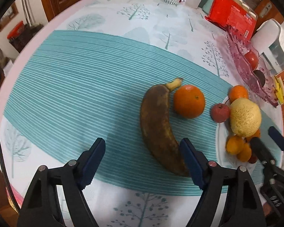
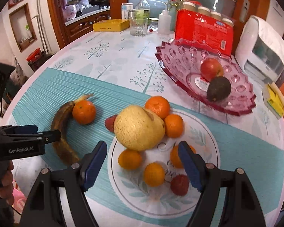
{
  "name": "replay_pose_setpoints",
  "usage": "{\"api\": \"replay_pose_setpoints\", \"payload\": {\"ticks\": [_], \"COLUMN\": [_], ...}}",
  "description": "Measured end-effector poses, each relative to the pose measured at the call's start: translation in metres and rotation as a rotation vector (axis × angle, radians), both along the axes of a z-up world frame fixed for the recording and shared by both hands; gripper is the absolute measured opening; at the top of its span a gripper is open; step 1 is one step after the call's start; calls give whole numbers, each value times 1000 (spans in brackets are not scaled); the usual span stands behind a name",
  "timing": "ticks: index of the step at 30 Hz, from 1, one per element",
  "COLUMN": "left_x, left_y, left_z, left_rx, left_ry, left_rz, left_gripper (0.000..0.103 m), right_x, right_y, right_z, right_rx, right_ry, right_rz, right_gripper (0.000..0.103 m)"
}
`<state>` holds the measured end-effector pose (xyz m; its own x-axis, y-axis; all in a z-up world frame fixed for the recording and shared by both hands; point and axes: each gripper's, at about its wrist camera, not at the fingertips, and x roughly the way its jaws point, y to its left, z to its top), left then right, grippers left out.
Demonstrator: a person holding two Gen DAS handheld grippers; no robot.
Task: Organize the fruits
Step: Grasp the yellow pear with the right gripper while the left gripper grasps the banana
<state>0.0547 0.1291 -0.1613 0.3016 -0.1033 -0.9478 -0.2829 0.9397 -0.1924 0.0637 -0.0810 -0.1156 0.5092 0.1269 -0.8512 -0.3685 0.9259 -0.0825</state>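
Two claws are wide apart and grip nothing. At the bottom of the left view the left claw (image 1: 142, 160) hangs low over the mat (image 1: 75, 94), and one blue finger (image 1: 191, 162) is just beside the brown banana (image 1: 157, 128). An orange (image 1: 189, 101) touches the banana near its stem, in the middle of the frame. At the bottom of the right view the right claw (image 2: 142, 162) hangs over the plate (image 2: 208, 138). On the plate lie small oranges (image 2: 154, 174), a small red fruit (image 2: 179, 185) and a big yellow pear (image 2: 139, 127). One more red fruit (image 2: 110, 123) peeks out left of the pear. Farther back, at the upper right, a pink bowl (image 2: 179, 60) holds a red apple (image 2: 211, 69) and a dark avocado (image 2: 218, 89). Behind it stands a red box (image 2: 202, 30), and a glass (image 2: 138, 26) is at the top
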Motion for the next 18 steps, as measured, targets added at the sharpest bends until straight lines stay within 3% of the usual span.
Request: {"api": "replay_pose_setpoints", "payload": {"ticks": [7, 12, 18], "left_x": [16, 25, 34], "left_y": [-9, -27, -41], "left_z": [-11, -12, -13], "left_rx": [-23, 62, 139], "left_ry": [50, 64, 72], "left_rz": [-12, -60, -82], "left_gripper": [64, 56, 54], "right_x": [14, 20, 28], "right_y": [11, 14, 16], "right_z": [-14, -23, -30], "right_rx": [-52, -67, -79], "right_ry": [-8, 7, 5], "right_rz": [24, 30, 30], "right_gripper": [78, 78, 78]}}
